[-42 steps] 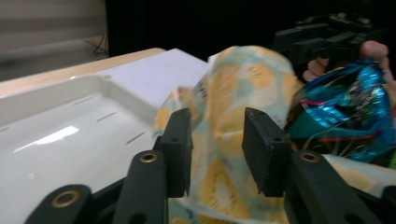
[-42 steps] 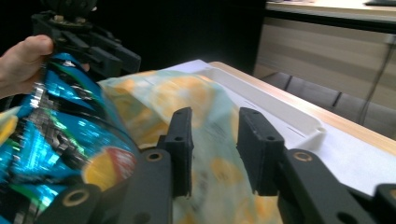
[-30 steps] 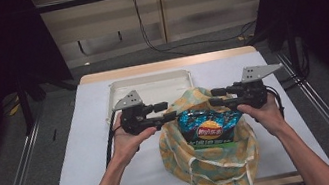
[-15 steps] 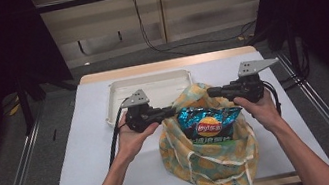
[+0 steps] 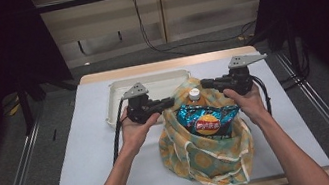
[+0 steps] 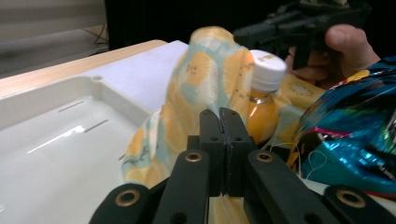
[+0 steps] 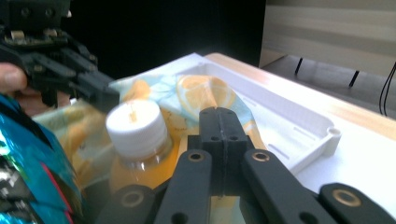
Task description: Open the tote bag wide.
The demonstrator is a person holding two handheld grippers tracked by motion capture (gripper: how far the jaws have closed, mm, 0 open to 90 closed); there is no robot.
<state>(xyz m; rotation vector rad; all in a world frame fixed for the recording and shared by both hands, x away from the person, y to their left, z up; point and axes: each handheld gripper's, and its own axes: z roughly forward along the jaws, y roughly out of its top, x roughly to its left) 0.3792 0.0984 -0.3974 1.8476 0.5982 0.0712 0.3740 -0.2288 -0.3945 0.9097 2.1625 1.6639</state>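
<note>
A lemon-print cloth bag (image 5: 208, 153) stands open on the table. It holds a blue chip bag (image 5: 206, 122) and an orange-drink bottle (image 5: 194, 93) with a white cap. My left gripper (image 5: 170, 102) is at the bag's left rim, its jaws closed together on the cloth (image 6: 196, 79), just in front of the bottle (image 6: 266, 74). My right gripper (image 5: 204, 84) is at the back right rim, also closed, with a lemon-print flap (image 7: 205, 95) at its tips and the cap (image 7: 135, 123) beside them.
A white plastic tray (image 5: 150, 82) lies behind the bag at the table's far side, close to both grippers (image 6: 56, 140) (image 7: 299, 135). White table cover (image 5: 98, 164) spreads to the left and front. Dark curtains and metal rails flank the table.
Both grippers have moved inward to the bag's rim, and their jaws have gone from open to shut. The cloth between them now stands up higher around the bottle.
</note>
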